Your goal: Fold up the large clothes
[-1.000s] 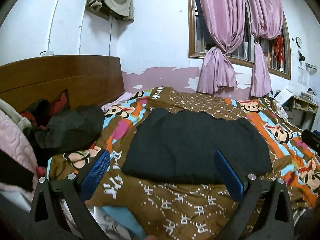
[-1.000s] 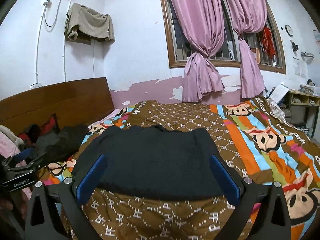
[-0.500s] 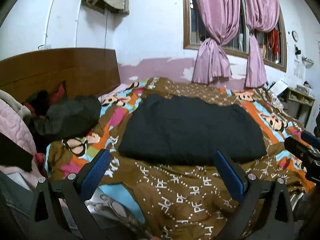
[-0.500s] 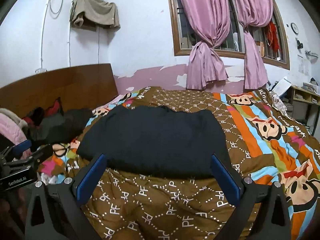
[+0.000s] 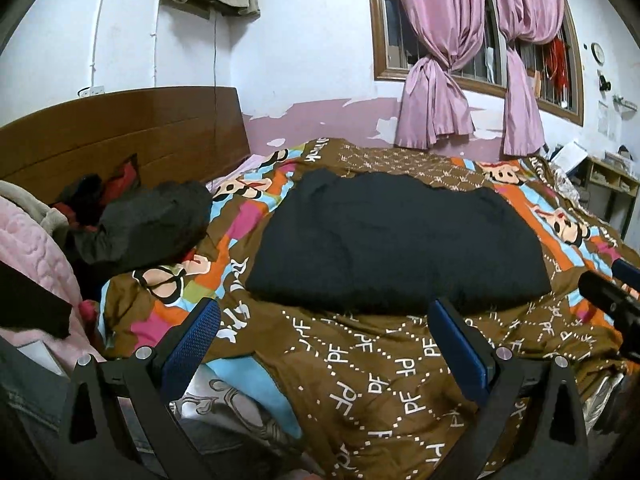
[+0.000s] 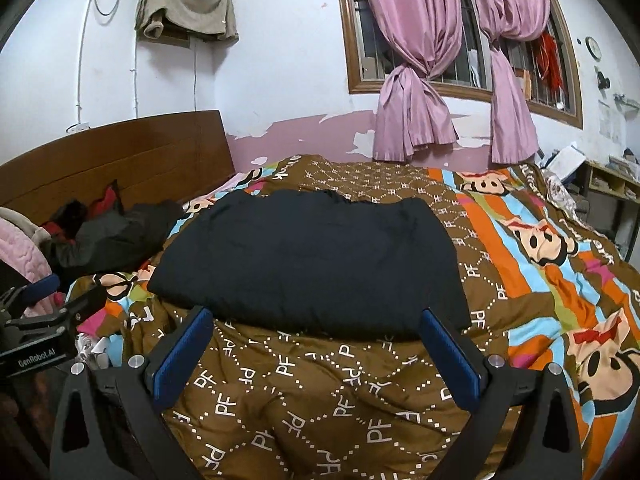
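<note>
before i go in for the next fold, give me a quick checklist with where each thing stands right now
1. Left gripper open and empty: ok, both pads apart, nothing between them.
2. Right gripper open and empty: ok.
3. Black garment lying flat on the quilt: ok, it looks like a tidy rectangle already folded at least once.
4. Near edge of the garment free to grab: ok, nothing lies on it.
5. Dark clothes pile clear of the garment: ok, it sits apart by the headboard.
6. Number of layers and whether sleeves are tucked in: cannot tell.
</note>
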The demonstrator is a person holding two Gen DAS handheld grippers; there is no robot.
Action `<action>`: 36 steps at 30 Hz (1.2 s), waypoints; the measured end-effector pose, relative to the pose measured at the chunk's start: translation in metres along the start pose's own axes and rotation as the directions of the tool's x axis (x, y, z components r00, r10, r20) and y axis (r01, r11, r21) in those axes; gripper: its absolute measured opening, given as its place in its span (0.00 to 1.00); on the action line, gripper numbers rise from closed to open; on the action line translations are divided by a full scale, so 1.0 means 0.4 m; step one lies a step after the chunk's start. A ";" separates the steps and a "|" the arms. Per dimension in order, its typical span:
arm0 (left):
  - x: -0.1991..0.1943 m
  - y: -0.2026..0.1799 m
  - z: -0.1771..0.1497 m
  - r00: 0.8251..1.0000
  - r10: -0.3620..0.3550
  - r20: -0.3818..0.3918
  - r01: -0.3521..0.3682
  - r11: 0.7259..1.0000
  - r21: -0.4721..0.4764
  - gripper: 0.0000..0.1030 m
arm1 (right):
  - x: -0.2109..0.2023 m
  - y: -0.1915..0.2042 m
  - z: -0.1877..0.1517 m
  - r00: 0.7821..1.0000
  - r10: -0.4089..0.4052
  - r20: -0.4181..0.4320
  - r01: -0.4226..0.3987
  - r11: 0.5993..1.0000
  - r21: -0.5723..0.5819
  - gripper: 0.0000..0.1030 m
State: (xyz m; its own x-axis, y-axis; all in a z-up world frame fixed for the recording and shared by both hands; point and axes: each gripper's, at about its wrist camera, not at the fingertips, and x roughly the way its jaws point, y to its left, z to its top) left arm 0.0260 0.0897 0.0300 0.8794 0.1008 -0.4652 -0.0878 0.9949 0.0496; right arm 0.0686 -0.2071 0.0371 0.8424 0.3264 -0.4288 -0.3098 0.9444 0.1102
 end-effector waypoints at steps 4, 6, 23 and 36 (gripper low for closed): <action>0.000 -0.001 -0.004 1.000 0.000 0.003 0.000 1.000 0.006 0.99 | 0.004 -0.006 0.000 1.000 -0.001 -0.010 0.001 1.000 0.018 1.00; 0.000 -0.002 -0.004 1.000 0.002 0.002 -0.002 1.000 0.006 0.99 | 0.005 -0.007 0.000 1.000 -0.003 -0.011 0.003 1.000 0.021 1.00; 0.001 0.007 -0.002 1.000 0.007 0.001 -0.007 1.000 0.015 0.99 | 0.004 -0.008 0.000 1.000 -0.002 -0.012 0.002 1.000 0.022 1.00; 0.003 0.017 -0.001 1.000 0.008 0.004 -0.008 1.000 0.023 0.99 | 0.004 -0.007 0.001 1.000 -0.002 -0.011 0.002 1.000 0.021 1.00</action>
State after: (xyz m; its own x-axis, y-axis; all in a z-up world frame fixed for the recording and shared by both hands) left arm 0.0265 0.0965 0.0295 0.8804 0.1091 -0.4615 -0.0846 0.9937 0.0736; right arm 0.0712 -0.2093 0.0365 0.8381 0.3241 -0.4387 -0.2987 0.9457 0.1281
